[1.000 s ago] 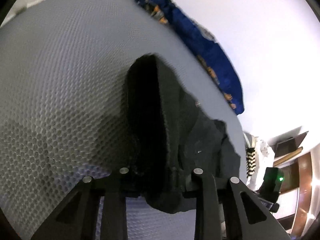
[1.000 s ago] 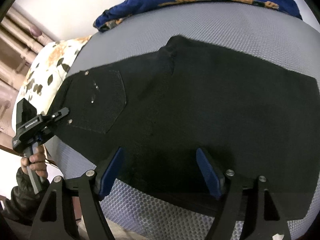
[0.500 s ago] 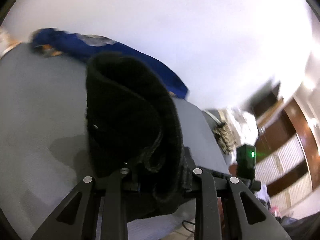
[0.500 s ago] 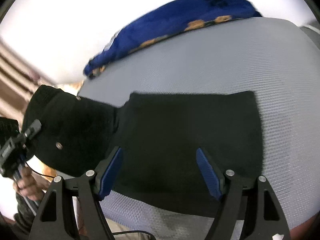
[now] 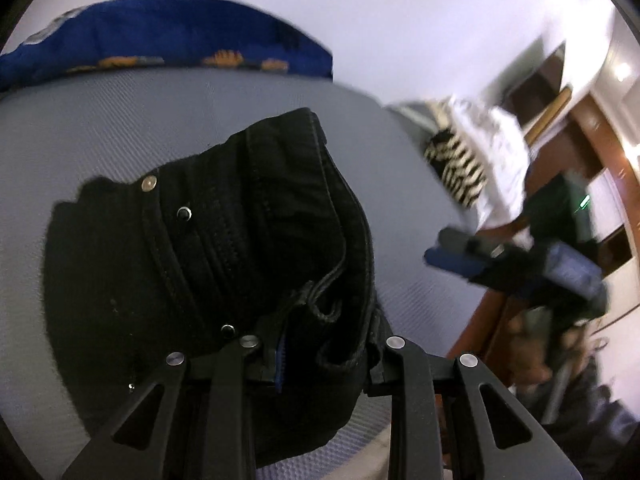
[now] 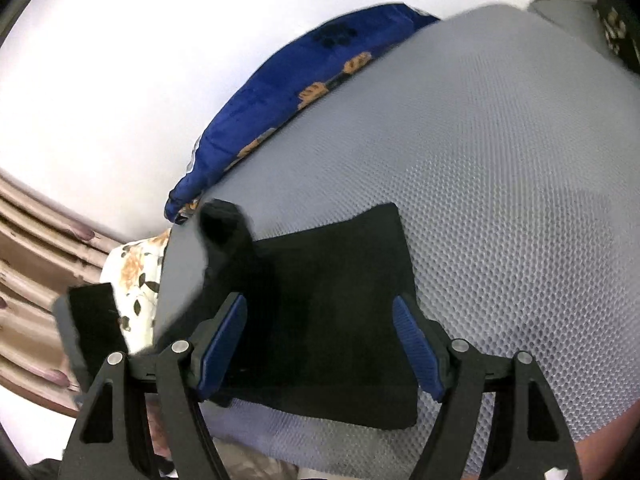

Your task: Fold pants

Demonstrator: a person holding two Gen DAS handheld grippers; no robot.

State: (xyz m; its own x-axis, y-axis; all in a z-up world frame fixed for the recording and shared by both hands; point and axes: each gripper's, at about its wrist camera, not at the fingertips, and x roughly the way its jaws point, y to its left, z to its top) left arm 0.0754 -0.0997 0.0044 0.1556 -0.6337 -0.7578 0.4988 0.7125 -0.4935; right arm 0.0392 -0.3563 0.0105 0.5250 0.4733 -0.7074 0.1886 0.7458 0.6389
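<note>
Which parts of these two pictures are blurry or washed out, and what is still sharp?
Left wrist view: the black pants at the left gripper are sharp; the right side, with the right gripper, smears. Right wrist view: the grey mesh is crisp, the wall blown white, the left edge blurred.

Both tools are matte black plastic. The left gripper (image 5: 320, 360) has two angled arms with triangular cut-outs and round silver screw heads at the joints, and a strip of blue shows on its inner edge. The right gripper (image 6: 320, 344) is built alike, with silver screws on black struts, and its fingers (image 6: 416, 344) carry ribbed blue pads; seen from the other camera, a small green light glows on its black body.
</note>
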